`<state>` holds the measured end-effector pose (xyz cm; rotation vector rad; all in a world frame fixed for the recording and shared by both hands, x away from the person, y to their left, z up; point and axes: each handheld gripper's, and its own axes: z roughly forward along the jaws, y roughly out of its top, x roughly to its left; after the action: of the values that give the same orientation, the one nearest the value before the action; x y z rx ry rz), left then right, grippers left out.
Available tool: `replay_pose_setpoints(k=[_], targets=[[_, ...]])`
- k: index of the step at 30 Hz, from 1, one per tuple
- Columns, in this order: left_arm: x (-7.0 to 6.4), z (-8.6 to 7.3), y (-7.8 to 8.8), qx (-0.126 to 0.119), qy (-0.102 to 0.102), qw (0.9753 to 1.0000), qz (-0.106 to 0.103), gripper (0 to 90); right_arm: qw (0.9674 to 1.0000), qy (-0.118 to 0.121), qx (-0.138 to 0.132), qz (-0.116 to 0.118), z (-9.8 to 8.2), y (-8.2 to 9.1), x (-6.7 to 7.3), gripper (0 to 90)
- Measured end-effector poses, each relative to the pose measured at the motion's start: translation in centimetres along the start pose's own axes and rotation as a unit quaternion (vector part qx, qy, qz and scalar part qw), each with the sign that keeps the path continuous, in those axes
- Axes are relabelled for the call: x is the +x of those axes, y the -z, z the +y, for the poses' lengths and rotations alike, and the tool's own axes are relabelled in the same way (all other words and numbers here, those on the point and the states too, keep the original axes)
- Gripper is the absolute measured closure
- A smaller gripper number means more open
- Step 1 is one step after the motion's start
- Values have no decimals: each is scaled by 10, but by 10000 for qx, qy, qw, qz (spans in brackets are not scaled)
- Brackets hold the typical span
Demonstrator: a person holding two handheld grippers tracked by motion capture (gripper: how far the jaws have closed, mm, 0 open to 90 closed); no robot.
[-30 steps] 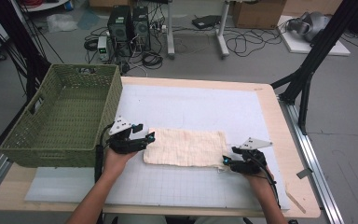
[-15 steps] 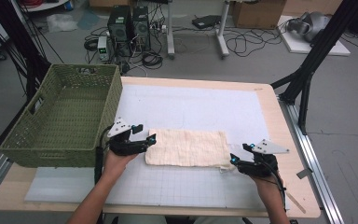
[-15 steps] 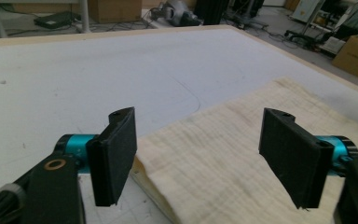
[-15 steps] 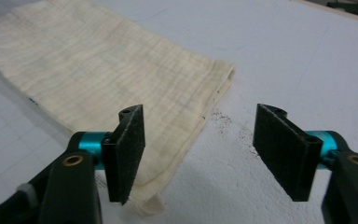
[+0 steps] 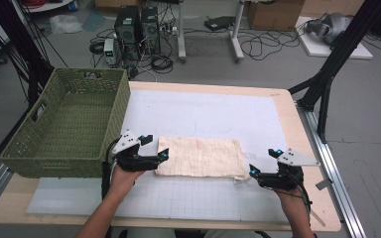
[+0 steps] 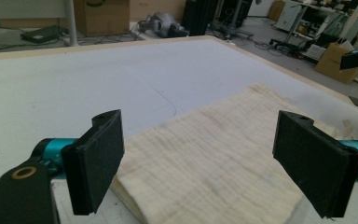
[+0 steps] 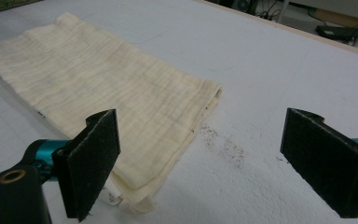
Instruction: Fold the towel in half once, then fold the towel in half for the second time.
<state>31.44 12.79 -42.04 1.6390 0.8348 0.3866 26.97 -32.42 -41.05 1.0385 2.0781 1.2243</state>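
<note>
Nearest to me, both of my hands come up from the table's front edge, one at each short end of the folded cream waffle-weave cloth [image 5: 198,156], which I take as my landmark.

My left gripper [image 5: 151,148] sits at the cloth's left end. Its jaws have just been opening and now stand wide apart; in the left gripper view the cloth [image 6: 223,172] lies flat on the mat beneath the gap, and neither pad presses on it.

My right gripper [image 5: 264,162] is just off the cloth's right end, near its front corner. Its jaws have also just been opening and stand well apart. In the right gripper view the cloth's folded corner [image 7: 121,116] lies below and beside the left pad, free of it, with a few dark specks on the mat beside that edge.

The cloth rests flat on the white gridded mat [image 5: 203,114] that covers the wooden table [image 5: 287,106].

Left of the cloth and beyond it, the green woven plastic basket [image 5: 67,124] stands on the table's left side, overhanging its edge.
</note>
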Motion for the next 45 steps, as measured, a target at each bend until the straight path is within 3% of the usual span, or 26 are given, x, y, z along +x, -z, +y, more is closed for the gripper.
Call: replay_pose_setpoints(k=[12, 17, 25, 29, 32, 35, 37, 41, 45], targets=[[4, 0, 3, 16, 21, 9999, 116, 173, 9999, -99, -56, -33, 1, 1, -1, 111], [5, 0, 3, 59, 41, 10000, 39, 217, 9999, -100, -61, -81, 2, 1, -4, 111], [7, -1, 3, 57, 92, 9999, 47, 213, 9993, -282, -174, -171, 0, 7, -9, 110], [6, -2, 2, 158, -18, 9996, 211, 199, 9995, -256, -146, -127, 1, 5, -8, 111], [10, 1, 1, 184, 16, 9994, 291, 199, 9997, -198, -139, -59, 3, 3, -6, 111], [13, 8, -1, 216, 41, 9994, 250, 226, 9998, -162, -105, -29, 2, 1, -5, 110], [16, 13, -5, 304, -74, 9992, 253, 287, 9998, -187, -115, -17, 2, 2, -5, 110], [28, 24, -20, 487, 36, 9985, 239, 336, 9996, -238, -141, 2, 2, 3, -5, 110], [36, 29, -40, 824, -223, 9954, 435, 371, 9994, -300, -158, 94, 1, 1, -6, 111]])
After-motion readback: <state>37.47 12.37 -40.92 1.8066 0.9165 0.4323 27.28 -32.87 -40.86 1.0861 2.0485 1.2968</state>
